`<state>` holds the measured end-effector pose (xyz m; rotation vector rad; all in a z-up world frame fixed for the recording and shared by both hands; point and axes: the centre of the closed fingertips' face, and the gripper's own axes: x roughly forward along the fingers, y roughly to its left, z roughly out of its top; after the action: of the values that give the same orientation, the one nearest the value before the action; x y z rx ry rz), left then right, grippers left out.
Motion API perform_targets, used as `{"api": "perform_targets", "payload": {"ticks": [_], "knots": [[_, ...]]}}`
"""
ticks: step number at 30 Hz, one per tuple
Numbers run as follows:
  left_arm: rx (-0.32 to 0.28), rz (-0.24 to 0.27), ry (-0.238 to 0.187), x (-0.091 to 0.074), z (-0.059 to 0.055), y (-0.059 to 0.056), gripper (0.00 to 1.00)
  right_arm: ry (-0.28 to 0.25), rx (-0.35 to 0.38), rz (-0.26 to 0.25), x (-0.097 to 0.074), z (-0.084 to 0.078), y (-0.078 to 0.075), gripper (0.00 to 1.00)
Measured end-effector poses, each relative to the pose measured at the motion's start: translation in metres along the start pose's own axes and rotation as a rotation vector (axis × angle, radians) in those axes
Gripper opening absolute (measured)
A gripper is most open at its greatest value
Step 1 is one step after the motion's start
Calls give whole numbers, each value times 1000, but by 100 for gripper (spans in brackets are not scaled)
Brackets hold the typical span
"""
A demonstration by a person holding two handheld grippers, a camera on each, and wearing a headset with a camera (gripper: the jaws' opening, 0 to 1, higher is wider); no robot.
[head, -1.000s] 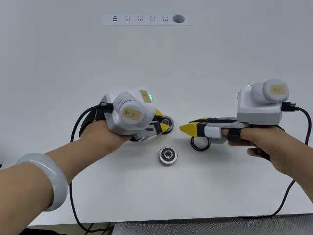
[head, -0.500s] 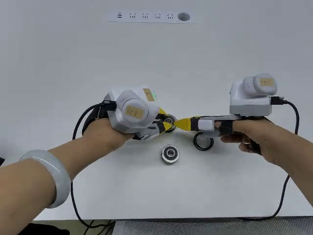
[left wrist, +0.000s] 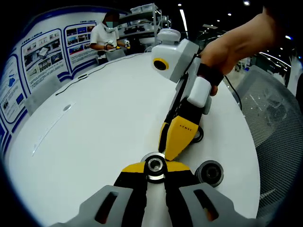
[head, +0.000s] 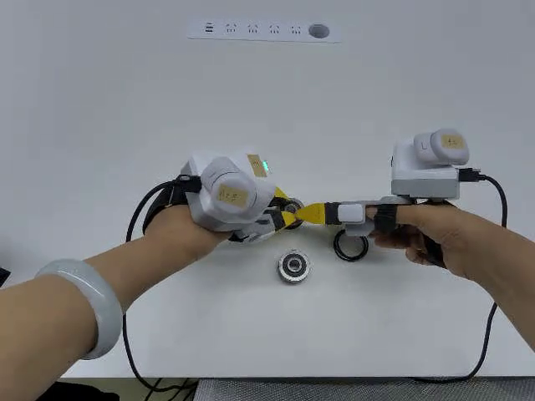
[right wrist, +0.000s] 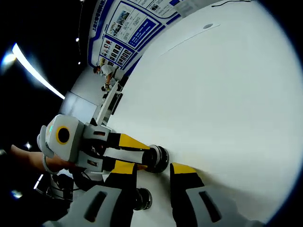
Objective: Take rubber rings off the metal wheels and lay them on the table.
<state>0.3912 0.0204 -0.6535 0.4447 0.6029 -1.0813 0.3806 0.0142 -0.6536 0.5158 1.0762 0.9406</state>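
Right gripper (head: 308, 214) has slid left to meet the held wheel (left wrist: 155, 165).
Left gripper (head: 282, 217) is clamped on the wheel; the right jaws stand apart, the wheel's rim dead ahead between their tips. One freed ring (head: 350, 246) lies just beneath.

Two metal wheels (head: 293, 266), one loose rubber ring (head: 350, 246), two tools, left tool (head: 288, 215) and right tool (head: 311, 213), one power strip (head: 263, 30), one table (head: 109, 117).

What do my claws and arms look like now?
The left claw and right claw have white housings, tan stickers and yellow tips, each trailing a black cable. The left one has a green light. Pale bangle on the left wrist; no sleeves.
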Motion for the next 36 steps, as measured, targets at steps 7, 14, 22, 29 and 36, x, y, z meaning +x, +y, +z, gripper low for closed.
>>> {"api": "perform_targets", "payload": {"ticks": [7, 14, 22, 29, 36], "knots": [[-5, -1, -6, 0, 0, 0, 13, -7, 34, 32, 2, 2, 1, 29], [-8, -1, -11, 0, 0, 0, 13, -13, 70, 64, 4, 4, 5, 30], [-8, -1, -12, 0, -1, 1, 13, -21, 51, 84, -4, 5, 11, 30], [-8, 0, -13, 0, -1, 1, 13, -28, 26, 77, -8, 5, 9, 22], [-12, 0, -13, 0, -1, 0, 13, -16, 7, 43, -5, 4, 3, 16]]}}
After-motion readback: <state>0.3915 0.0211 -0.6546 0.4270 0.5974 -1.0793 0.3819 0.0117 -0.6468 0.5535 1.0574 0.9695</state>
